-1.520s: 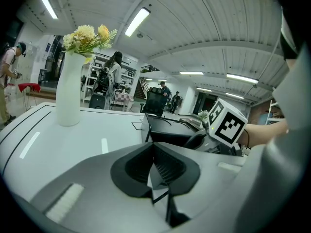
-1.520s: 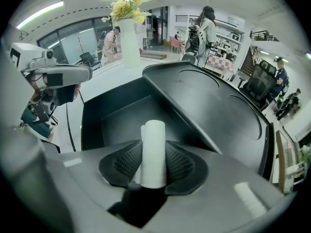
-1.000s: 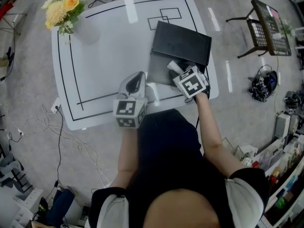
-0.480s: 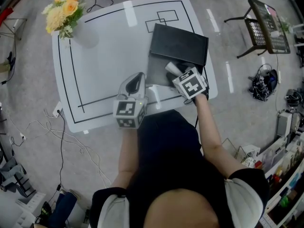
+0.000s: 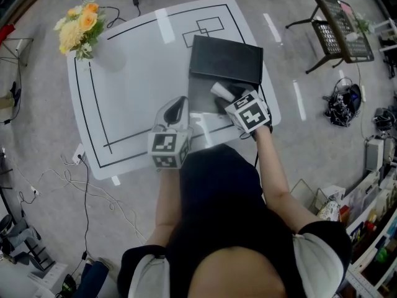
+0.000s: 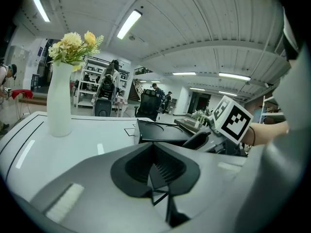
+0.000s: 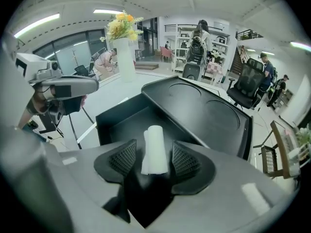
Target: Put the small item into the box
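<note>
While the left gripper hovers at eleven o'clock from the person, jaws pressed together and empty, the right gripper at one o'clock has just been opening its jaws. The white roll lies free between the spread pads, inside the black box. I think the danger is in pulling away: a pad that catches the roll could drag it out over the wall.

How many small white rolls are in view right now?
1. The small white roll lies in the open black box, between the jaws of the right hand-held gripper, which have just been opening and stand clear of it. That gripper may hide others.
</note>
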Motion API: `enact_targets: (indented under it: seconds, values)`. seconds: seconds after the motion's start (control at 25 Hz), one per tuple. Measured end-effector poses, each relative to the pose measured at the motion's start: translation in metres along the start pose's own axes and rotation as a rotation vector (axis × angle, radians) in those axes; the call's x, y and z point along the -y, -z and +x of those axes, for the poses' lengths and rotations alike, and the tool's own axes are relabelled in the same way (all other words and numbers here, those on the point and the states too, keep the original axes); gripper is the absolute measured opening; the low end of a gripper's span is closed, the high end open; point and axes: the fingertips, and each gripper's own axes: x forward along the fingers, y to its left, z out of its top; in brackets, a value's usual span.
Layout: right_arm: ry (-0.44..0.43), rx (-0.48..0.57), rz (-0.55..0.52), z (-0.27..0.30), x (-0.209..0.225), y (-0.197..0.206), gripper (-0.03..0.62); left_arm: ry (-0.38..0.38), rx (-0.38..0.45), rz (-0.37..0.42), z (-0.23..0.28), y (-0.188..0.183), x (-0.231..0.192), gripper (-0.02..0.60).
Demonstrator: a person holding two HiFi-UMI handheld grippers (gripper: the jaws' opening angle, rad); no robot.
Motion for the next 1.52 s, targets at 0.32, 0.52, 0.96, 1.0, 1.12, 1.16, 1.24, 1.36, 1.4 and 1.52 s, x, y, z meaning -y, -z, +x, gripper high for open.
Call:
enact_targets:
  seconds: [0.32,0.52,0.96,1.0,1.12,1.16,1.24,1.36,1.4,1.52]
  values:
    - [0.029,0.072,0.056,-0.02,0.006,-0.004,0.235,0.035,0.005,0.025,0.001,-0.007,0.011,0.011]
    - [0.047,0.103,0.069,-0.032,0.01,-0.007,0.235,0.048,0.013,0.037,0.004,-0.012,0.014,0.011]
    - [0.052,0.228,0.154,-0.065,0.016,-0.021,0.23,0.064,0.033,0.046,0.006,-0.026,0.018,0.011]
    - [0.052,0.242,0.162,-0.069,0.017,-0.022,0.23,0.066,0.034,0.047,0.007,-0.027,0.018,0.011]
    - [0.071,0.283,0.181,-0.081,0.02,-0.027,0.23,0.07,0.038,0.049,0.008,-0.031,0.019,0.011]
    - [0.077,0.298,0.188,-0.085,0.022,-0.029,0.23,0.07,0.04,0.05,0.008,-0.033,0.019,0.011]
    - [0.089,0.327,0.206,-0.092,0.025,-0.031,0.23,0.073,0.044,0.052,0.008,-0.036,0.02,0.011]
    - [0.116,0.368,0.231,-0.105,0.029,-0.034,0.229,0.075,0.051,0.054,0.008,-0.04,0.02,0.011]
    - [0.125,0.38,0.236,-0.109,0.03,-0.035,0.227,0.074,0.055,0.053,0.008,-0.041,0.02,0.011]
    - [0.144,0.424,0.251,-0.122,0.033,-0.04,0.227,0.072,0.064,0.058,0.008,-0.046,0.018,0.011]
